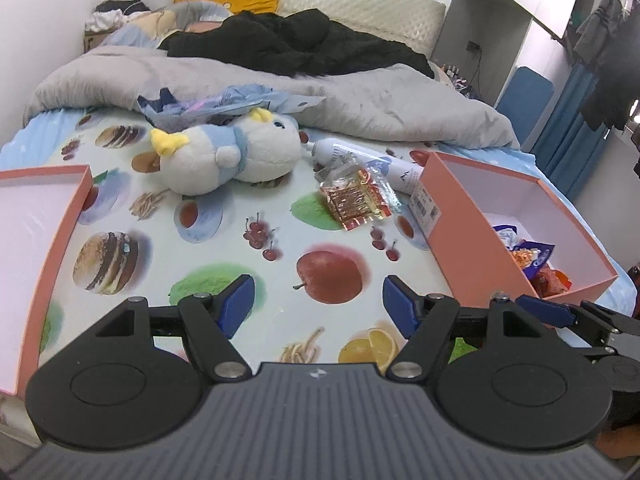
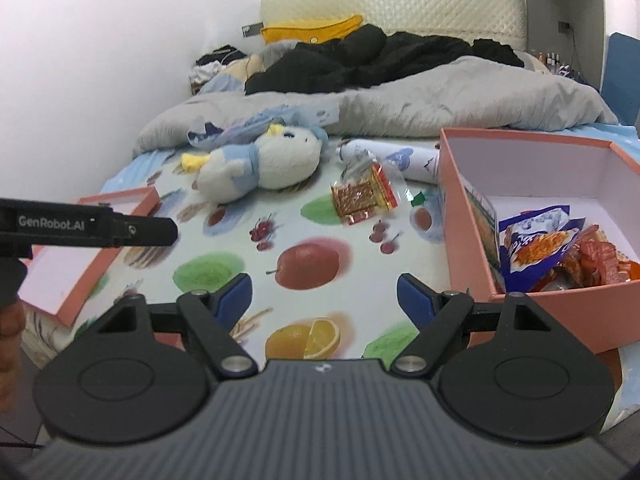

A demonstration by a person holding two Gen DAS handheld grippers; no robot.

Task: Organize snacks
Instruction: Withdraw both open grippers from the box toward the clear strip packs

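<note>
A clear snack packet with red and gold wrapping [image 1: 356,199] [image 2: 362,197] lies on the fruit-print sheet [image 1: 240,248], mid-bed. To its right stands an open pink box [image 1: 444,220] [image 2: 460,232] holding several snack bags [image 1: 532,260] [image 2: 560,252]. My left gripper [image 1: 318,306] hovers open over the sheet, well short of the packet, nothing between its blue pads. My right gripper [image 2: 324,300] is open too, empty, just left of the box's near corner. The right gripper's fingers [image 1: 544,310] show at the left view's right edge; the left gripper's body [image 2: 100,228] crosses the right view's left side.
The pink box lid [image 1: 48,240] [image 2: 96,252] lies upturned at the bed's left edge. A blue-and-white plush toy [image 1: 228,156] [image 2: 260,160] and a white spray can [image 1: 372,160] [image 2: 400,158] lie beyond the packet. A grey duvet [image 1: 360,96] and black clothes [image 1: 288,44] fill the far half.
</note>
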